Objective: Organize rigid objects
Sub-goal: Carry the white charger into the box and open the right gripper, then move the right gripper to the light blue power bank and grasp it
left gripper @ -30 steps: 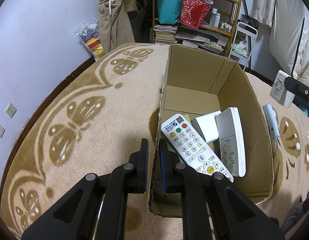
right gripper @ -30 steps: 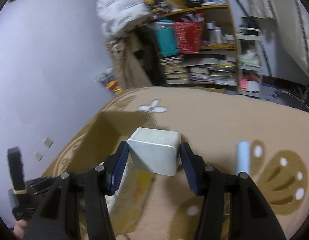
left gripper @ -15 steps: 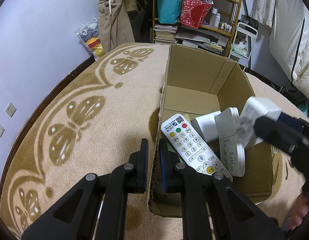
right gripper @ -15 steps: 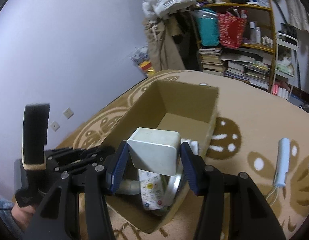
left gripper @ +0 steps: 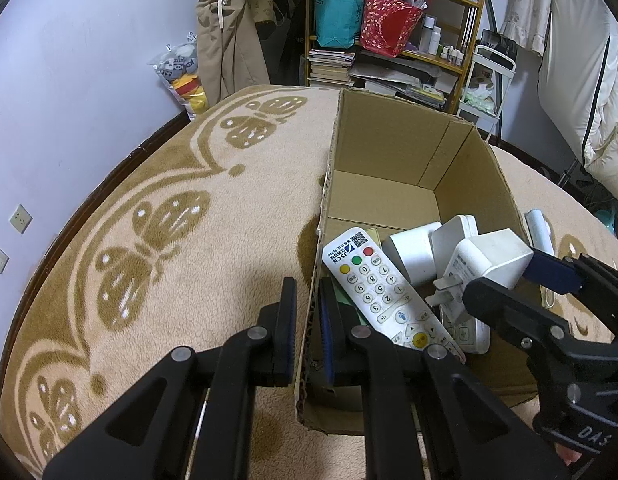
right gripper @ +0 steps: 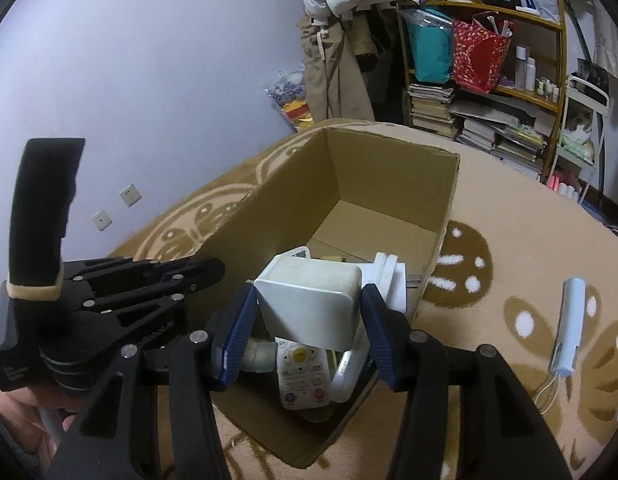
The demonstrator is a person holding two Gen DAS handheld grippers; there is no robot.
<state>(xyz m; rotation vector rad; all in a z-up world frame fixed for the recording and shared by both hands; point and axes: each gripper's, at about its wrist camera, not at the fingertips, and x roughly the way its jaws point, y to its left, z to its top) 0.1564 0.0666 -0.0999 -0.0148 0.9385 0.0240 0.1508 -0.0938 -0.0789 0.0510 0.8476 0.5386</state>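
Observation:
An open cardboard box (left gripper: 393, 140) (right gripper: 389, 172) sits on the patterned rug. My left gripper (left gripper: 307, 320) is shut on the box's near left wall. In the box lie a white remote (left gripper: 383, 292) (right gripper: 303, 376) with coloured buttons, a white block (left gripper: 411, 252) and another white remote (left gripper: 465, 332). My right gripper (right gripper: 309, 332) is shut on a white plug adapter (right gripper: 309, 308) (left gripper: 489, 264) and holds it over the box's near end, above the remotes. A white tube-shaped device (right gripper: 567, 332) (left gripper: 539, 232) lies on the rug right of the box.
A wooden shelf (left gripper: 397, 52) with books, a teal bag and a red bag stands behind the box. Hanging clothes (left gripper: 229, 32) and a bag of toys (left gripper: 181, 76) are by the wall. White bedding (left gripper: 589, 80) is at the far right.
My right gripper has carried the white adapter from over the rug to above the box's near end and lowered it. The left gripper has stayed clamped on the box wall.

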